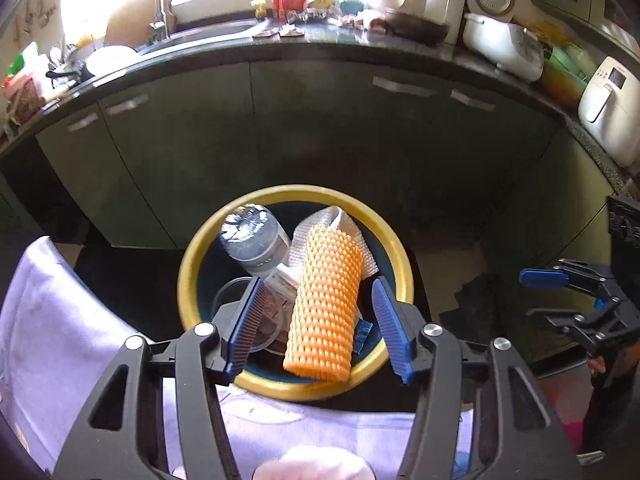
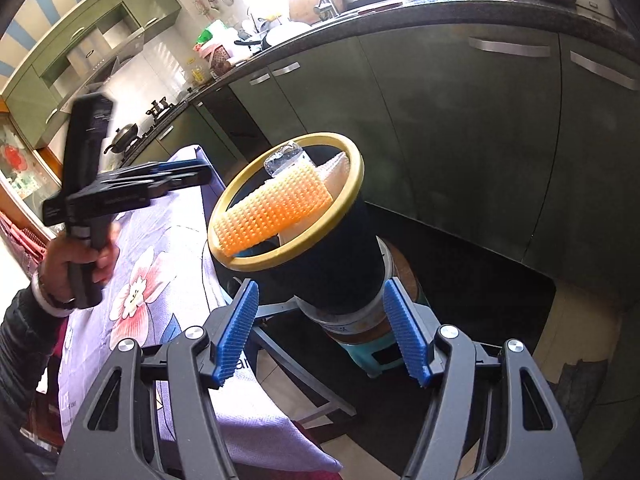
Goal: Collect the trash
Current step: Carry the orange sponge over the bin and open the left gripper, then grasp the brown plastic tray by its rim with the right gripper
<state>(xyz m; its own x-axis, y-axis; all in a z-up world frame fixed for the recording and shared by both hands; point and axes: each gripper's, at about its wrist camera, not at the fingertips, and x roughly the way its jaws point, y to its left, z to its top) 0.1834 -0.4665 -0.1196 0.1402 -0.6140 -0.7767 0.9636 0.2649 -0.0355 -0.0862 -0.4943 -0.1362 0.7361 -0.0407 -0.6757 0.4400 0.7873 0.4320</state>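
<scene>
Black tongs [image 2: 320, 336] with ribbed blue pads [image 2: 236, 332], silver screws; black sleeve [image 2: 24, 332].

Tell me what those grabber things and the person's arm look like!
Each gripper, left and right, has two black plastic arms with cut-out holes, shiny silver bolts, and blue ridged pads like little combs on the fingers. In the right wrist view, the left gripper has a black pistol-style handle with a long black block on top. The person wears a dark sleeve and a pale bangle.
</scene>
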